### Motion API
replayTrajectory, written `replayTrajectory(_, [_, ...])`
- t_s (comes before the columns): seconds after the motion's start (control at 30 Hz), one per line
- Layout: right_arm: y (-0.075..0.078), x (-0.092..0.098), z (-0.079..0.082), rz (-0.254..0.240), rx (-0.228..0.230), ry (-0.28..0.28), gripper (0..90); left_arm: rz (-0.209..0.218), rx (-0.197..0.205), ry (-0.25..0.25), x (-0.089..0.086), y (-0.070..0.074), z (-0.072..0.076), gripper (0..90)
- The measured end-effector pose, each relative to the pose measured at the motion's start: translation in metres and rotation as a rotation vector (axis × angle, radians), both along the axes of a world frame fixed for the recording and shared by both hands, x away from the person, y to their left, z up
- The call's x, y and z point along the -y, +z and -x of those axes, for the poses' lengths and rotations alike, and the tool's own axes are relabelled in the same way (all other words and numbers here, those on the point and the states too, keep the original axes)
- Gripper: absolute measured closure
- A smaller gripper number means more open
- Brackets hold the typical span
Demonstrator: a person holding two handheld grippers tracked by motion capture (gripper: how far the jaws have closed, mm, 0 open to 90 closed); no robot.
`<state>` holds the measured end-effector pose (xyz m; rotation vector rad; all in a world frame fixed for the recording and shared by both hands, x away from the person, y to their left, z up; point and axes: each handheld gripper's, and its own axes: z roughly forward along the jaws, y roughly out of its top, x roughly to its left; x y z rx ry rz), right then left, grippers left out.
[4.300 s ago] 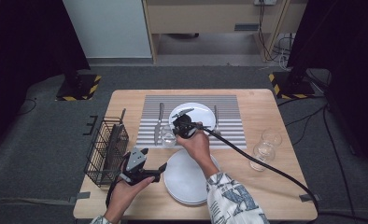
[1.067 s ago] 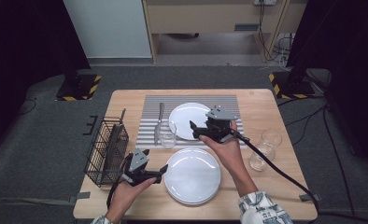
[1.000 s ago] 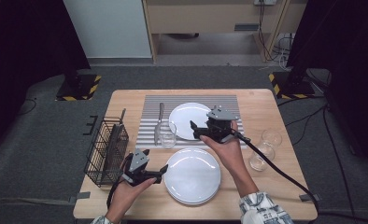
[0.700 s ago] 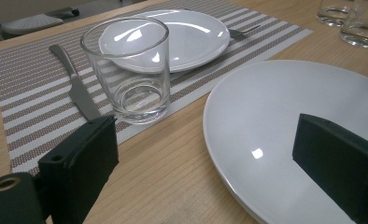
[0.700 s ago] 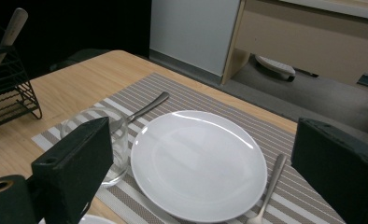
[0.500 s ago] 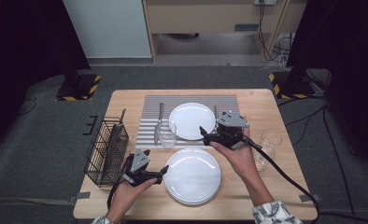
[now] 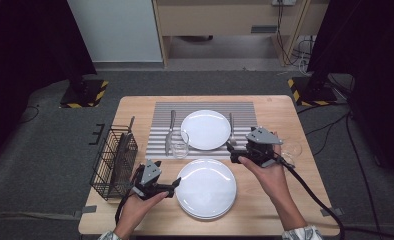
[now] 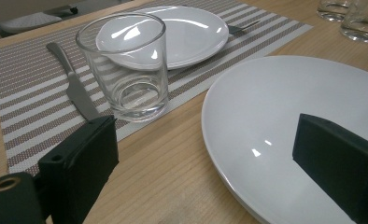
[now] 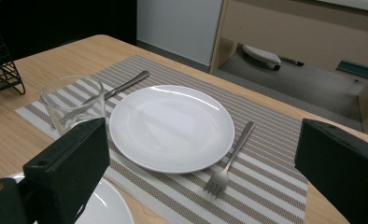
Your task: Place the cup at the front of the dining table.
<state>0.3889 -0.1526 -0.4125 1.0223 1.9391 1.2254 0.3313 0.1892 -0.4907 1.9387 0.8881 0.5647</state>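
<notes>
Left to right: wire basket sits at the tabletop's left edge, well clear, ignore it. My left gripper is low at the left rim of the near plate, jaws apart and clamped on nothing. In the left gripper view the rim runs between them, one jaw over bare wood and the other over the plate. If I pinch here, I'd come in flat, get the lower jaw under the lip, close slowly and lift only enough to clear the wood. The plate is glossy and I'd expect it to slip or tip from a one-edge hold. The glass stands just beyond that gripper on the near edge of the striped mat, close to the plate's far-left rim, with the knife behind it. Any push of the plate should go away from the glass, not toward it. The far plate is centred on the mat and looks set, so leave it. The fork lies just right of it, tines toward me. My right gripper hovers near those tines at the mat's near-right corner, jaws wide apart and holding nothing, well above the surface judging by the right gripper view. Spare glasses stand just right of that hand, so watch the cable and wrist when swinging that way.
</notes>
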Motion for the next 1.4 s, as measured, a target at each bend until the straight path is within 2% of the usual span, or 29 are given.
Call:
replayTrajectory(0.17, [-0.003, 0.009, 0.005, -0.008, -0.013, -0.025, 3.7, -0.001, -0.002, 0.001, 0.0, 0.0, 0.0, 6.1])
replayTrajectory(0.4, [-0.01, 0.015, 0.009, -0.088, -0.04, -0.046, 4.4, 0.0, -0.002, -0.001, 0.0, -0.001, 0.0, 6.2])
replayTrajectory(0.97, [-0.026, 0.004, 0.021, -0.086, -0.077, -0.03, 4.2, 0.0, -0.003, 0.001, 0.0, 0.0, 0.0, 6.2])
replayTrajectory(1.4, [-0.058, -0.005, 0.032, -0.064, -0.139, -0.002, 4.9, -0.005, -0.007, 0.004, -0.001, -0.001, 0.0, 6.2])
